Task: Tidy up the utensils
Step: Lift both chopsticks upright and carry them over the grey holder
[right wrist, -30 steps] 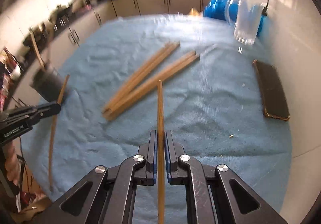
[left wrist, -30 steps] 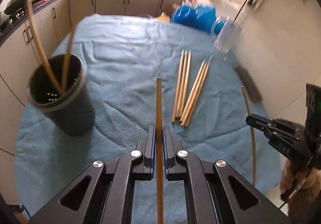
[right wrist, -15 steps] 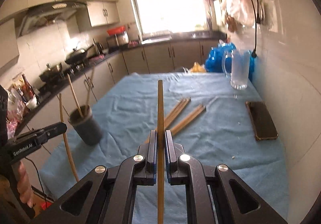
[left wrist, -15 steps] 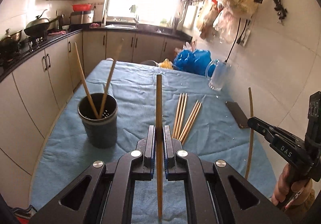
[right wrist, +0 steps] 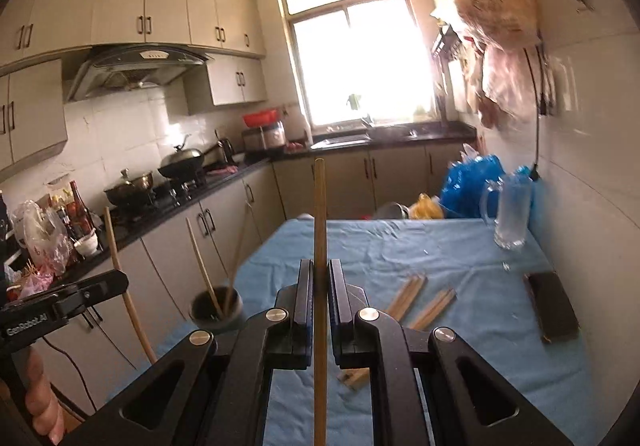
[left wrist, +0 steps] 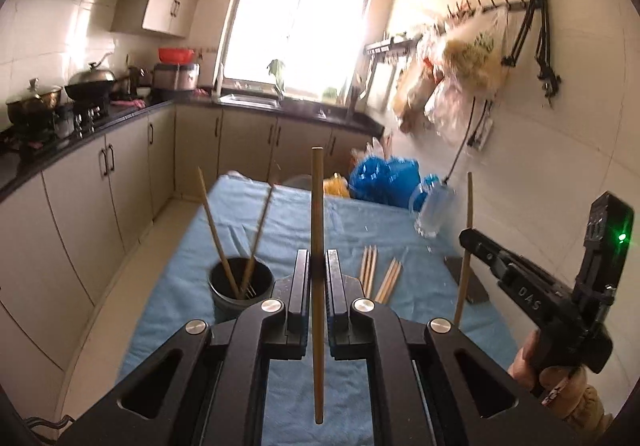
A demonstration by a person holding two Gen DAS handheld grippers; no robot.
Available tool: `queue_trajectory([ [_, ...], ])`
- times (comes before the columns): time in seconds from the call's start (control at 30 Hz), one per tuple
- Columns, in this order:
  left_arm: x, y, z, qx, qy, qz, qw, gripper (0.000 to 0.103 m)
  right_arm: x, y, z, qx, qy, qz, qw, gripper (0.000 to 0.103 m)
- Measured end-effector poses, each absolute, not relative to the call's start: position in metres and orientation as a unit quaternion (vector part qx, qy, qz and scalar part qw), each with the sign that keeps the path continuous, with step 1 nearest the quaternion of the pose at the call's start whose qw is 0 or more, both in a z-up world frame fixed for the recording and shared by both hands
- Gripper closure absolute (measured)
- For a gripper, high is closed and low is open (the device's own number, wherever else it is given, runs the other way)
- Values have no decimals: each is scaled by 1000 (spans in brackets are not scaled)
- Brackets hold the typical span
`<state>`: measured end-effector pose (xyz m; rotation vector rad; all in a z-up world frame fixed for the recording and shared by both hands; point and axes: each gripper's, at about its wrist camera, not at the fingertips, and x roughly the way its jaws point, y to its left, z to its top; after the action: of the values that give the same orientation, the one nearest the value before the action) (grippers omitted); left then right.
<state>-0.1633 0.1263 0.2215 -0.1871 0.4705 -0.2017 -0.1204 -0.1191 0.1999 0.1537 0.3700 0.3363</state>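
Note:
My left gripper [left wrist: 317,266] is shut on a wooden chopstick [left wrist: 317,198] that stands upright between its jaws. My right gripper [right wrist: 320,278] is shut on another upright chopstick [right wrist: 319,206]. A dark holder cup [left wrist: 236,286] on the blue cloth holds two chopsticks, left of and below the left gripper; it also shows in the right wrist view [right wrist: 216,308]. Several loose chopsticks [left wrist: 378,272] lie in two bundles on the cloth, also seen in the right wrist view [right wrist: 416,296]. Each gripper shows in the other's view: the right one [left wrist: 466,240], the left one [right wrist: 116,280].
A blue cloth covers the table [right wrist: 460,246]. A glass mug [right wrist: 510,214] and a dark phone [right wrist: 554,306] sit along the right wall side. Blue bags [left wrist: 380,182] lie at the far end. Cabinets and a stove counter [left wrist: 60,150] run along the left.
Both grippers have tilted upward and risen, so the views swing from the tabletop to the kitchen and window. Each still holds its chopstick.

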Motion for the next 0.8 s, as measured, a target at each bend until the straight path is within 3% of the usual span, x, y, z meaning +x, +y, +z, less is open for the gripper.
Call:
queue_trajectory([
  [0.4,-114,196,266,-133,162,-38,977,97,-61,-51,242,134,126,215,959,96],
  [0.8,-30,211,222,-144,209,-12,967,97,10,20,225,154,107,211,959,96],
])
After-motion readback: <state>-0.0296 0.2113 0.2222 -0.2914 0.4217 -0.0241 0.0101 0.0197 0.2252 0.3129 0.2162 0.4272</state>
